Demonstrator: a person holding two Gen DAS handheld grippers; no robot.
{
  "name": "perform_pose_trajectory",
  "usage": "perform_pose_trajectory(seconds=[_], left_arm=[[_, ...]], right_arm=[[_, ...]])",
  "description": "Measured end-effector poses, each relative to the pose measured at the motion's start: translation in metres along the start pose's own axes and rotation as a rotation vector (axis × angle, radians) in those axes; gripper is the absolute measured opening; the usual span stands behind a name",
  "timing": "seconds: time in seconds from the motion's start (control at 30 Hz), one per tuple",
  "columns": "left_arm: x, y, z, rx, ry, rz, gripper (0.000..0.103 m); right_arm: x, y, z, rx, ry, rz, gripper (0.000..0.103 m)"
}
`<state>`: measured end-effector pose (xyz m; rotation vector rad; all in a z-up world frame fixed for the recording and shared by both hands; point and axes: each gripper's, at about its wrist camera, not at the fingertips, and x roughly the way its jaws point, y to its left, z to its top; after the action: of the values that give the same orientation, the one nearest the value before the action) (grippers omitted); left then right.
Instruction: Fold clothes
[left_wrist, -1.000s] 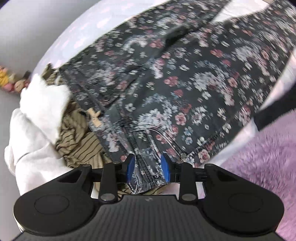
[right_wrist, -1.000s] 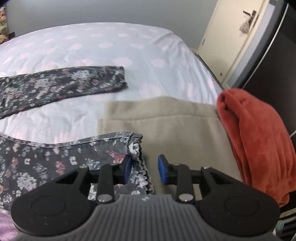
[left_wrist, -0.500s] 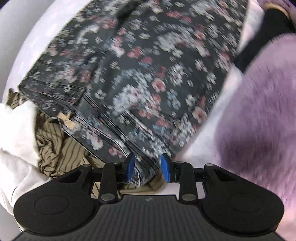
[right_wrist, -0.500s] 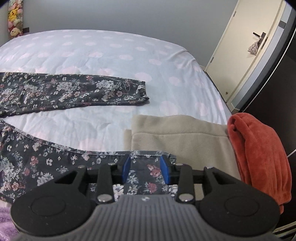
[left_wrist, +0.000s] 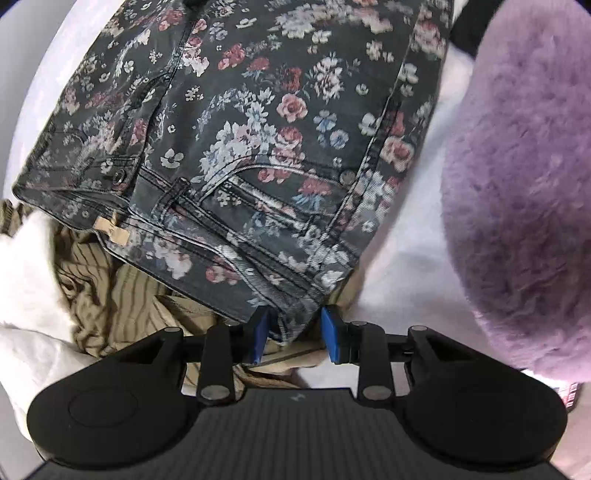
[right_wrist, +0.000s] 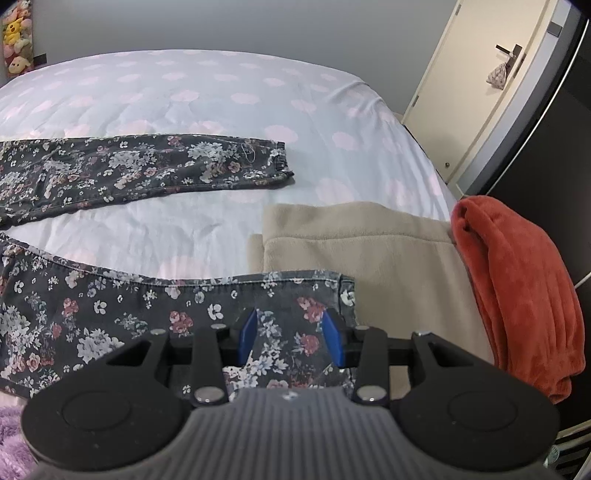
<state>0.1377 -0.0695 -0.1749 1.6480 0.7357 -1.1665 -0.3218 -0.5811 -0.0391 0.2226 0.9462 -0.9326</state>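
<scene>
Dark floral jeans (left_wrist: 258, 140) lie spread on a bed. In the left wrist view my left gripper (left_wrist: 293, 338) is open, its blue pads either side of the waistband corner (left_wrist: 295, 314). In the right wrist view my right gripper (right_wrist: 291, 341) is open over the near leg's hem (right_wrist: 295, 295), which rests partly on a beige folded garment (right_wrist: 369, 251). The far leg (right_wrist: 147, 166) lies flat across the bed.
A white spotted bed sheet (right_wrist: 221, 92) covers the bed. An olive striped garment (left_wrist: 122, 295) and a white one (left_wrist: 26, 280) lie by the waistband. A purple fluffy item (left_wrist: 524, 184) is at the right. A rust-red towel (right_wrist: 517, 288) lies at the bed's right edge.
The left gripper has slid along the waistband to its right corner. The right gripper has moved over the near leg's hem, and its jaws have widened.
</scene>
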Motion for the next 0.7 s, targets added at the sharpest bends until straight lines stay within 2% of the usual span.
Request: perform_pose_trajectory(seconds=[0.27, 0.37, 0.5, 0.6, 0.7], left_arm=[[-0.017, -0.014, 0.000, 0.060, -0.063, 0.130, 0.032], [-0.019, -0.026, 0.000, 0.149, -0.070, 0.186, 0.034], [-0.011, -0.041, -0.007, 0.342, -0.069, 0.261, 0.037], [-0.006, -0.050, -0.014, 0.438, -0.087, 0.273, 0.041], [-0.003, -0.052, -0.015, 0.462, -0.093, 0.240, 0.043]], right_arm=[[0.001, -0.004, -0.005, 0.008, 0.020, -0.003, 0.045], [0.006, -0.009, -0.007, 0.030, 0.033, -0.002, 0.045], [0.007, -0.013, -0.009, 0.060, 0.037, 0.014, 0.045], [0.004, -0.012, -0.011, 0.056, 0.035, 0.020, 0.045], [0.001, -0.014, -0.014, 0.068, 0.030, 0.019, 0.045]])
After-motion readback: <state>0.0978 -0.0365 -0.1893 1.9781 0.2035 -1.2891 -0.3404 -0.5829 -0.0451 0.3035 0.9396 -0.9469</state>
